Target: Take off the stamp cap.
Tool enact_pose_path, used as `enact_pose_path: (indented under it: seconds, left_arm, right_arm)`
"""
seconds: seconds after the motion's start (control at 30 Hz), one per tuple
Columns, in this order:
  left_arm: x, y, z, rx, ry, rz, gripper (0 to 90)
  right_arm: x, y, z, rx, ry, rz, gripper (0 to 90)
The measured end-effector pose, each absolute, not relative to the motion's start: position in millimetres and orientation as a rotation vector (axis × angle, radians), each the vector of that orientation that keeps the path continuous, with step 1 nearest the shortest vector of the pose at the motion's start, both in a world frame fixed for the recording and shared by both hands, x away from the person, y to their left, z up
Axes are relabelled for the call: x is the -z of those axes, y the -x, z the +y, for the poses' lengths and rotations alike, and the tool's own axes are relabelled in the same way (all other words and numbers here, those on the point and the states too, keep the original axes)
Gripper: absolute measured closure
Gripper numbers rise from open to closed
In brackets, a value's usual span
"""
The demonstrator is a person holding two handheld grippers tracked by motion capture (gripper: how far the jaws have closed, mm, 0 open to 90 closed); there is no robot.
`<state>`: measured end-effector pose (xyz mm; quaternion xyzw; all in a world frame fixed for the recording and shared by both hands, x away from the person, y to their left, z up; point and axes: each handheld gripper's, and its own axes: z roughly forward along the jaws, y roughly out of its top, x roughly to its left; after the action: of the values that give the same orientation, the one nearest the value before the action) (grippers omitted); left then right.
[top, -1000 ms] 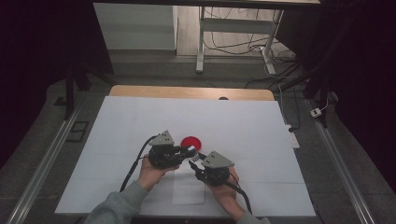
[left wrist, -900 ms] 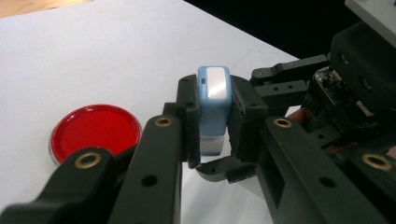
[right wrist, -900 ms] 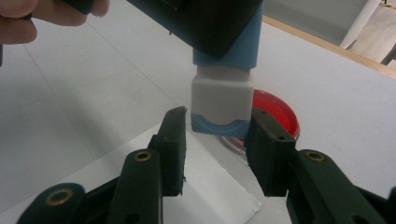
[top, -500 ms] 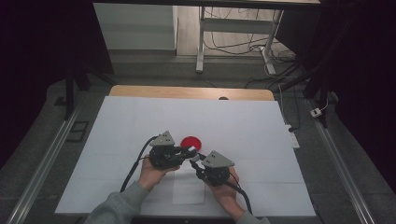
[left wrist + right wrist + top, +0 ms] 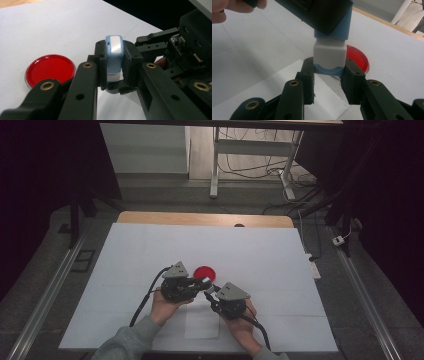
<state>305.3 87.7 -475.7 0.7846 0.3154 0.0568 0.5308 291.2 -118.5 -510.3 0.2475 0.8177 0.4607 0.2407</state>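
The white table cover (image 5: 150, 250) takes the middle of the high view; its lower edge is cut off by the frame, and the room around it is too dark to make out. A flat paper sheet (image 5: 202, 326) lies at the lower centre between the two hands. The red round dish (image 5: 204, 272), just above the grippers, is partly hidden by black jaws in both gripper views.

The left gripper (image 5: 202, 285) is closed on the small blue and white block (image 5: 114, 56), at the centre of the left gripper view. The right gripper (image 5: 329, 75) has just been closing and now clamps the lower end of the same block. The block has a light blue body, a white middle part and a pale window on top. No writing can be read on it.
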Motion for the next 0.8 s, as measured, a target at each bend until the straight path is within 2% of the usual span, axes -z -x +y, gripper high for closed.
enact_pose_path:
  seconds: [0.8]
  left_arm:
    - [478.1,-304.5,87.5,-0.127,-1.85,0.764,75.8]
  right_arm:
    - [511.1,-290.4,-120.7,-1.24,-0.643,2.236,65.2]
